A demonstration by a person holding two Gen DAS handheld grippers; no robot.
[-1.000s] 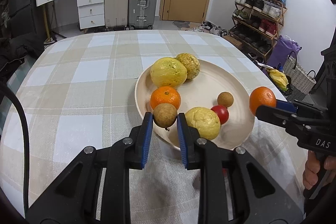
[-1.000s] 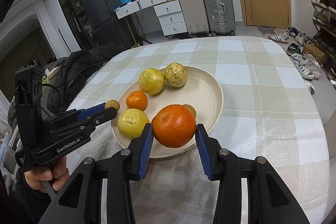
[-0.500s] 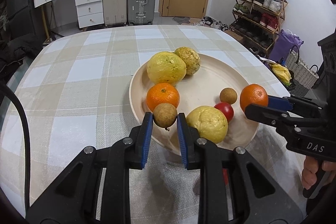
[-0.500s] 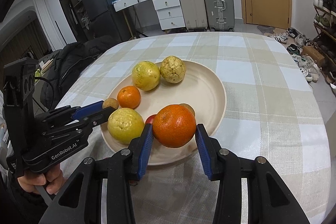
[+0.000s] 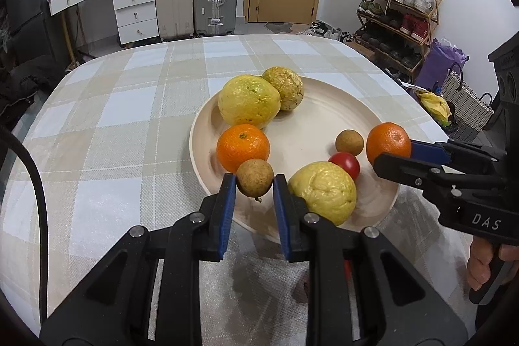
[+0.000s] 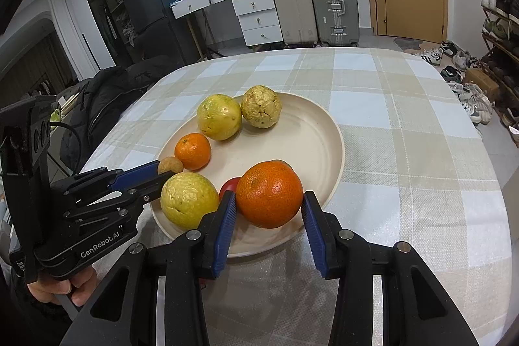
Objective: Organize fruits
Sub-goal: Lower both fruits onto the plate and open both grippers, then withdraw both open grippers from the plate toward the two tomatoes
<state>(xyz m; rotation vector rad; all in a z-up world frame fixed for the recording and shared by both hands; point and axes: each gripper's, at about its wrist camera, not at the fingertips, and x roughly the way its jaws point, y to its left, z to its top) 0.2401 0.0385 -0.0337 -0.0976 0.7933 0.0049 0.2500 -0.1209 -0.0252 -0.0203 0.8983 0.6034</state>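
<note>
Checked cloth covered the tabletop [image 5: 107, 132], suitcases and a door standing behind it. Over the last second both my claws had come forward from the near edge until their loads hung over the cream plate [image 5: 327, 112], so I judged both fruits were about to be set down and the gathering was nearly done.

My left claw [image 5: 253, 182] was narrowed around a small brown fruit [image 5: 254, 177], held above the plate's near-left rim, just in front of a mandarin [image 5: 242, 146]. My right claw [image 6: 267, 205] was spread wider around the big orange [image 6: 269, 193], gripping it over the near-right part of the plate.

On the plate lay six fruits: the mandarin, a large yellow citrus [image 5: 248, 104] touching a knobbly yellow fruit [image 5: 284, 88] at the far side, a wrinkled yellow one [image 5: 322, 192] near the front, a red tomato [image 5: 345, 164] beside it (half hidden in the right view), and another small brown fruit [image 5: 349, 142].
</note>
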